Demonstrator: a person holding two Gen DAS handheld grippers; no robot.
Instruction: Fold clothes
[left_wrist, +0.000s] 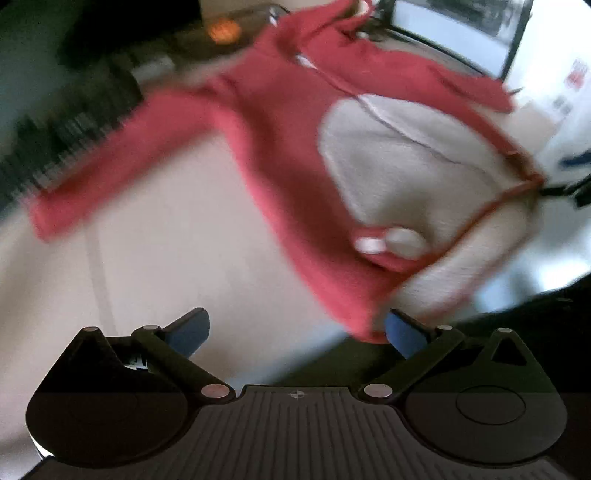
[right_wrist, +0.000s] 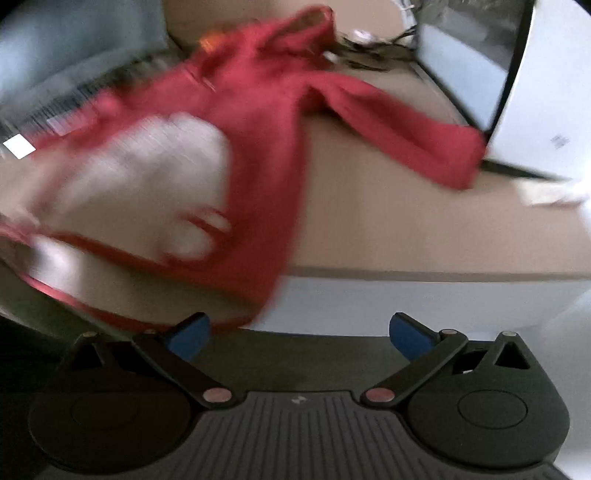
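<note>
A red zip hoodie (left_wrist: 280, 155) with a pale fleece lining lies spread on the beige table (left_wrist: 155, 251), its front flap turned back so the lining shows. One sleeve reaches far left in the left wrist view. In the right wrist view the same hoodie (right_wrist: 255, 122) fills the upper left, with a sleeve stretched right. My left gripper (left_wrist: 297, 330) is open, its right blue pad just at the hoodie's hem corner, nothing between the pads. My right gripper (right_wrist: 299, 332) is open too, its left pad beside the hem that hangs over the table edge. Both views are motion-blurred.
A black-framed mirror or screen (right_wrist: 469, 70) leans at the back right, beside a white panel (right_wrist: 546, 110). Cables (right_wrist: 365, 48) lie behind the hoodie. A dark slatted object (left_wrist: 62, 140) sits far left. The table's front edge (right_wrist: 424, 275) runs below the right sleeve.
</note>
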